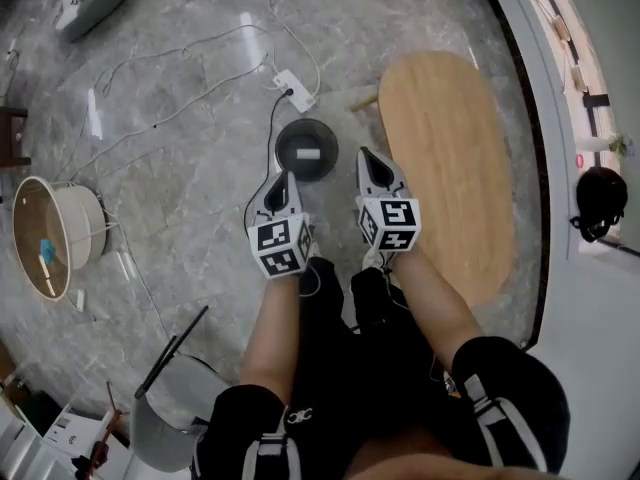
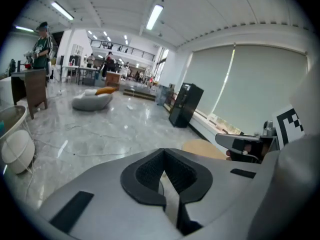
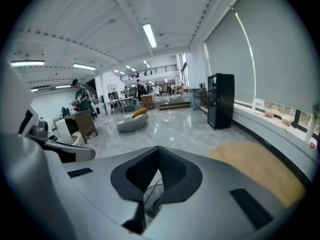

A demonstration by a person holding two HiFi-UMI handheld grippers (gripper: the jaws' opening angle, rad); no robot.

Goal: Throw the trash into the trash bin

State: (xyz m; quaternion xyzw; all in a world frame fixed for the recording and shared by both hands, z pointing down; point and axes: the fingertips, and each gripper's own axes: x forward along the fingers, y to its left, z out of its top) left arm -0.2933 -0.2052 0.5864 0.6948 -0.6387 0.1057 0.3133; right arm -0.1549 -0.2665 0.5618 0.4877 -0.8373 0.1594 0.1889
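Since both sets of fingers are clenched with nothing in them, we read this as the tail end of the drop, not a carry.

Nearest to us: left gripper (image 2: 162, 153), fingers pressed tip to tip, empty. Right gripper (image 3: 159, 150) is the same: fingers shut tight, only floor showing through the slot behind them. Both hang side by side above our knees, noses forward and down.

Just past the tips on the floor is the dark round bin (image 1: 290, 133), seen from the top. A pale piece (image 1: 308, 153) sits in the middle of it. We take that for the trash, though it could be a mark on a lid; it is too small to tell. It looks flat, with its long axis running left-right across the head view and neither end pointing at us.

Doing this step well, our call:
- Check the piece sits fully inside the rim, nothing draped over the edge.
- Keep clear of the black cable (image 1: 272, 128) curling by the bin's left side, so we don't drag the bin.
- If more trash is due, open the fingers on the way down, not at the floor.

Further out: a white power strip (image 1: 295, 90) beyond the bin and an oval wooden tabletop (image 1: 445, 148) to the right. Well to the left, a white basket (image 1: 75, 223) lies on its side with something blue (image 1: 46, 251) inside. We cannot tell whether that's trash.
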